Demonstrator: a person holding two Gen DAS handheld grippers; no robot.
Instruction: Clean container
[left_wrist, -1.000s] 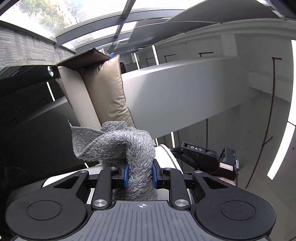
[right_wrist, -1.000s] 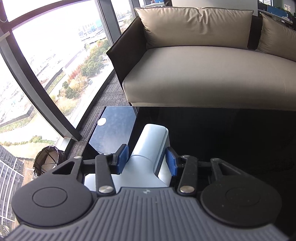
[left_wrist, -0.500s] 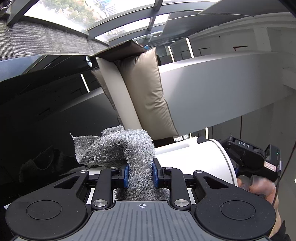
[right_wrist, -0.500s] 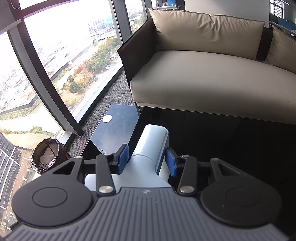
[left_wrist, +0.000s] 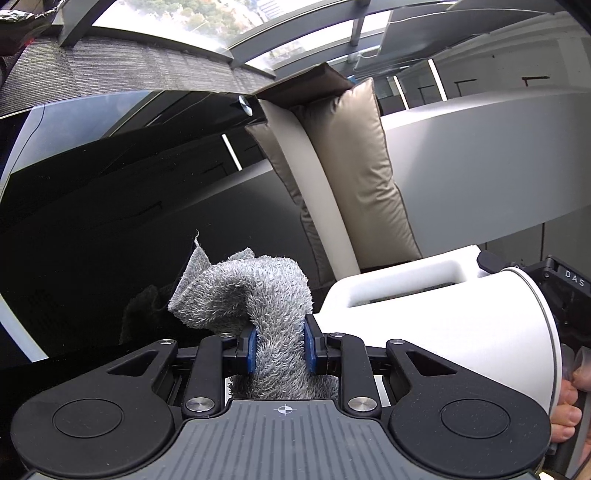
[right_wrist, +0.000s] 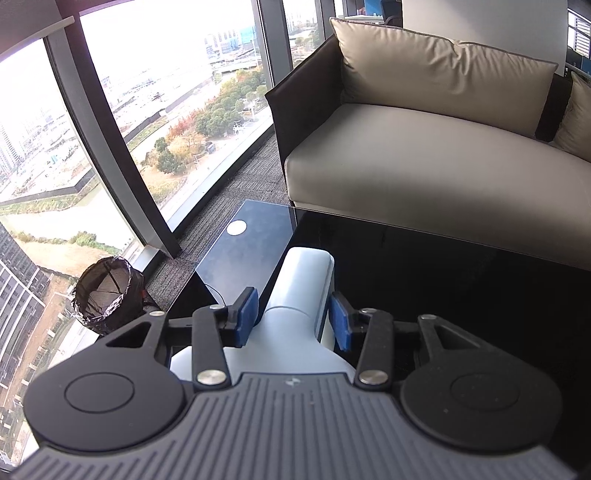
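While your left claw (left_wrist: 279, 349) pinches the cloth (left_wrist: 255, 295) and your right claw (right_wrist: 293, 319) clamps the jug (left_wrist: 443, 314) handle, hold it steady and wipe firmly.

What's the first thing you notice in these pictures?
A fluffy grey cloth pinched in the left hand-held gripper, sticking up in front of the camera. Beside it on the right, a white container lies tilted; the right hand-held gripper grips its handle above a black glass table.
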